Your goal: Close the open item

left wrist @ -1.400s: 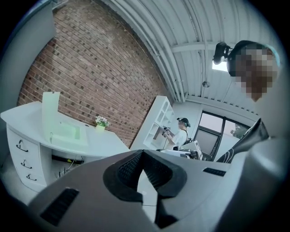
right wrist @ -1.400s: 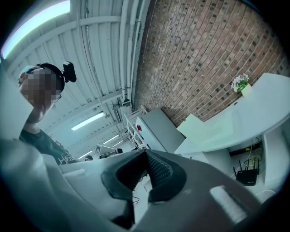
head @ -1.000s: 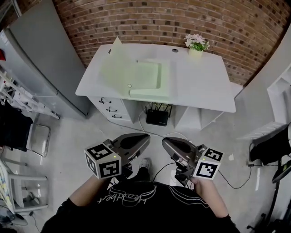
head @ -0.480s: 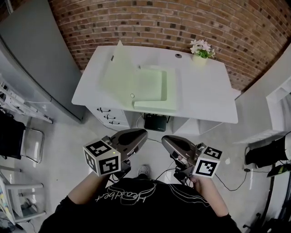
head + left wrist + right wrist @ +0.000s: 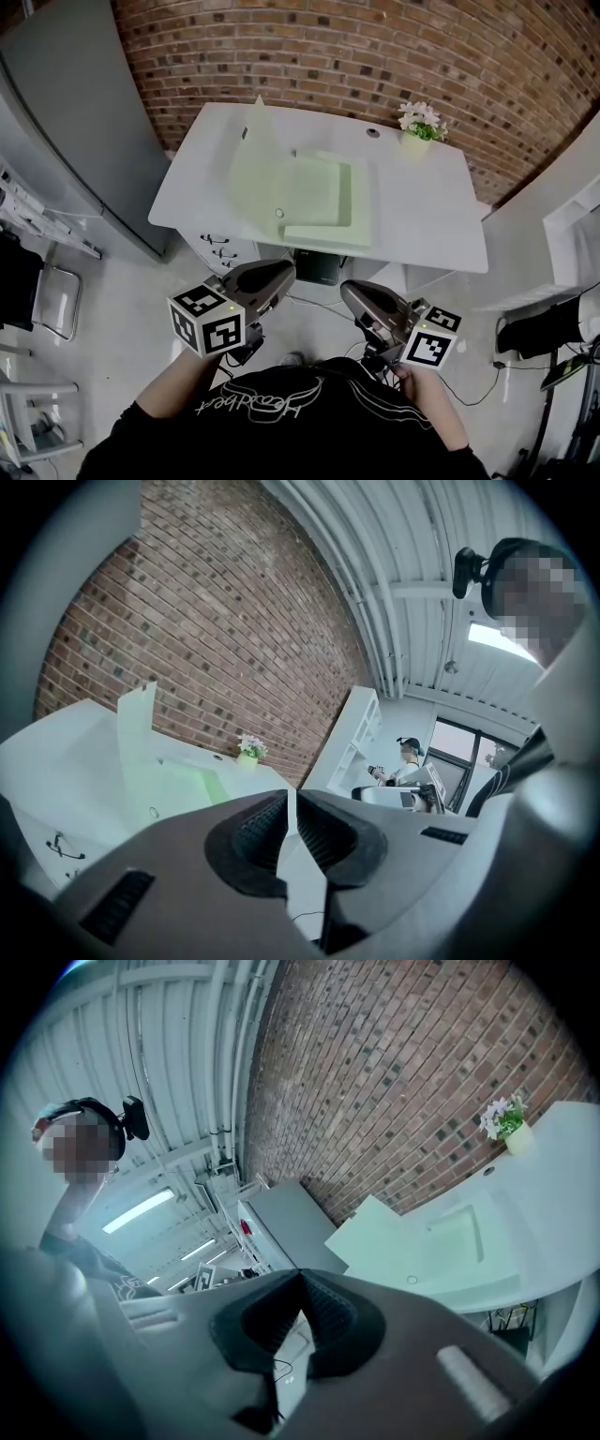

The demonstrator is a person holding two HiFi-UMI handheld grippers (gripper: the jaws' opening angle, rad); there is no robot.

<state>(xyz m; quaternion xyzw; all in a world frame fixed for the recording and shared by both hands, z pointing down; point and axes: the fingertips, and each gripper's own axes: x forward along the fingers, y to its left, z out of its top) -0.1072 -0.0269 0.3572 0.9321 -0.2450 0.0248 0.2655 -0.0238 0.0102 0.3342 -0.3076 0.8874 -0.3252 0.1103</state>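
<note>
over at the far left of the head view a tall grey cabinet (image 5: 66,141) stands against the brick wall (image 5: 375,47), with a metal-framed chair (image 5: 47,300) on the floor below it. next comes the left gripper (image 5: 279,272), held low near the person's body with its marker cube (image 5: 208,323) towards the camera; in the left gripper view its jaws are brought together at the tips (image 5: 289,799) with nothing between them, and only floor shows through the thin slit behind the tips. ahead of both grippers, well apart from them, sits the white worktop (image 5: 422,216), with a set of drawers (image 5: 220,253) under its left end. the pale green box (image 5: 314,192) lies on the left half of the worktop, open: its lid (image 5: 258,155) stands up, tilted, along the box's left side, and a small round clasp (image 5: 278,213) shows near the front edge. the right gripper view also takes in the box (image 5: 459,1241), lid raised at its left. further right on the worktop, near the back edge, a small round hole (image 5: 373,133) is set in the surface, and just beyond it a pot of pale flowers (image 5: 419,127) stands upright beside the wall. the right gripper (image 5: 349,291) is held low at the person's right, level with the left one, its marker cube (image 5: 431,339) at the hand; in the right gripper view its jaws meet at the tips (image 5: 300,1279) and hold nothing. at the far right a white shelf unit (image 5: 581,225) stands on the floor.
</note>
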